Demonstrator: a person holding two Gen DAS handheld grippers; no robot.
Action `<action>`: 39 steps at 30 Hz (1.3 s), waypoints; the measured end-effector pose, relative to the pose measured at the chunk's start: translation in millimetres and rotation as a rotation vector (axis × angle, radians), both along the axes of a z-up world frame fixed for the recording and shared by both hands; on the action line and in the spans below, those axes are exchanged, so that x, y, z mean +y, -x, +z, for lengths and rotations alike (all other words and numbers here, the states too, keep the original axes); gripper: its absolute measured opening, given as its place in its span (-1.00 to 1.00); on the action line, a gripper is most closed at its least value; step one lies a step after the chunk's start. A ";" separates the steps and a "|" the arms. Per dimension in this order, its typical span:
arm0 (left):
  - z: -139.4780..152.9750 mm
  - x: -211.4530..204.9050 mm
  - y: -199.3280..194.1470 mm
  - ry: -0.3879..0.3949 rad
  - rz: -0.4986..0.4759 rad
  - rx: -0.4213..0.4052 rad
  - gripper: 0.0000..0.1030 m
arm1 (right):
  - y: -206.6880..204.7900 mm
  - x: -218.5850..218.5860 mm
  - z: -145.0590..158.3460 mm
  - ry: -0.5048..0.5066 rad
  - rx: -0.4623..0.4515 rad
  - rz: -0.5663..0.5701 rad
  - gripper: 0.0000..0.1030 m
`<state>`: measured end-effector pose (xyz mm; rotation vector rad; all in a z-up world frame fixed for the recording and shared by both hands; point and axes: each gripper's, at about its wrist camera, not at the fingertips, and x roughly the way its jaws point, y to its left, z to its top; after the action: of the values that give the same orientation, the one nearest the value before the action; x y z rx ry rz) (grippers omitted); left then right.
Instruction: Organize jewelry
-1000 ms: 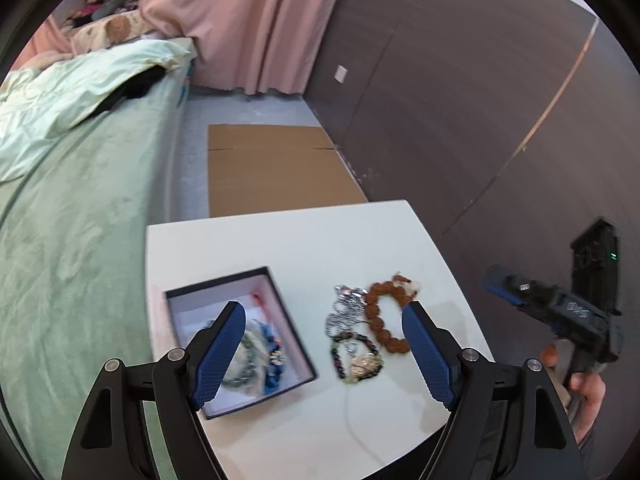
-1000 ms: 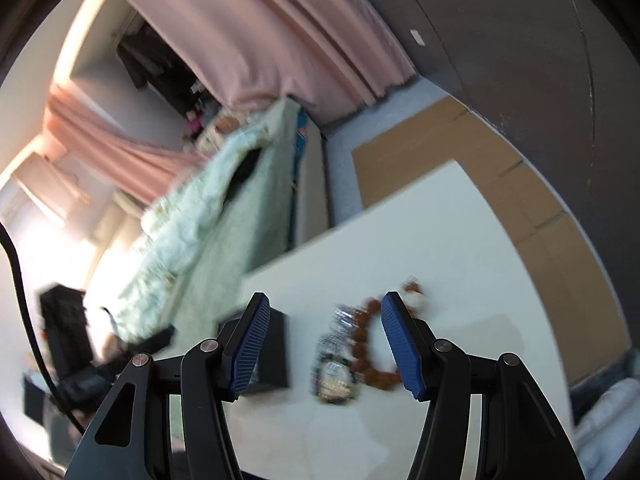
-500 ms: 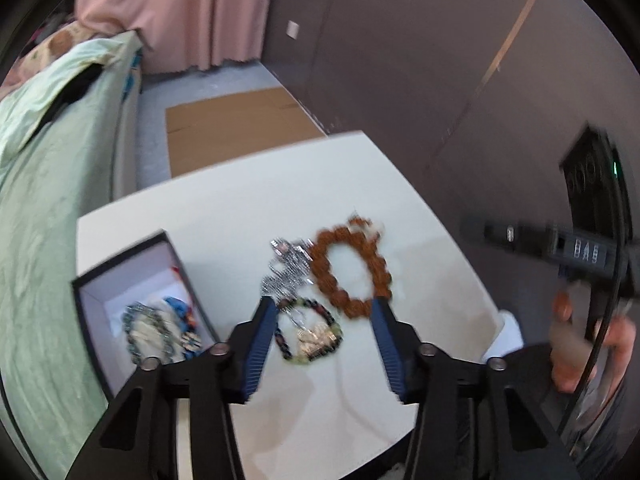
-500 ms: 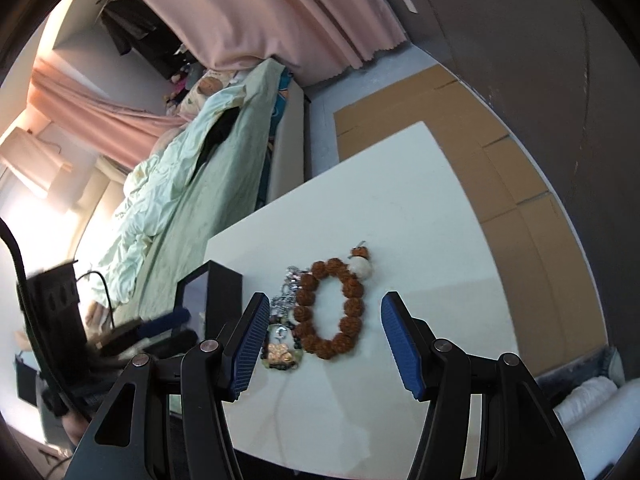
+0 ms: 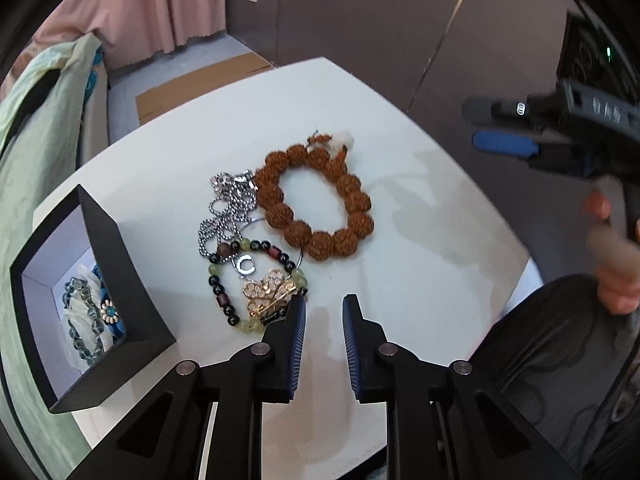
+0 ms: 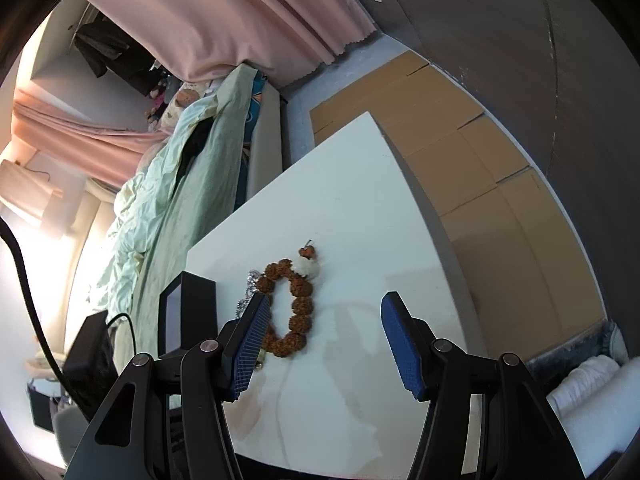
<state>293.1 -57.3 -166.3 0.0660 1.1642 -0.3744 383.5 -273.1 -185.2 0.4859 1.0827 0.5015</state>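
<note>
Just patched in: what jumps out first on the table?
A brown bead bracelet lies mid-table, touching a tangle of silver chain, a mixed-bead bracelet and a gold brooch on its left. At the left edge, an open black box already holds jewelry.

We note a white bench (image 5: 420, 240) standing beside a bed (image 6: 172, 200) draped in a pale green quilt. Pink curtains (image 6: 240, 20) hang behind the bed; bright daylight washes in at the left of the right wrist view. Dark brown panelled walls (image 5: 380, 20) enclose the far side. Flattened cardboard (image 6: 480, 184) covers the grey floor (image 6: 296, 120).
</note>
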 end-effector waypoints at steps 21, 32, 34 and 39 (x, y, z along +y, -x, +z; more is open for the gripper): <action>-18.6 14.8 -23.3 -0.087 0.064 0.008 -0.35 | -3.6 4.4 -5.5 0.006 0.014 0.010 0.14; -20.6 12.5 -22.7 -0.038 0.053 0.040 0.09 | -3.4 5.6 -5.6 0.008 0.014 0.011 0.14; -16.3 18.2 -24.3 0.006 0.061 0.051 0.05 | -3.4 5.6 -5.9 0.009 0.014 0.011 0.14; -15.2 27.7 -30.6 0.017 0.112 0.067 -0.44 | -3.9 6.2 -6.0 0.010 0.017 0.011 0.14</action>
<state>323.7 -29.6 -181.5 -0.0265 1.2249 -0.2895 387.5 -266.9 -191.2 0.4766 1.1038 0.5022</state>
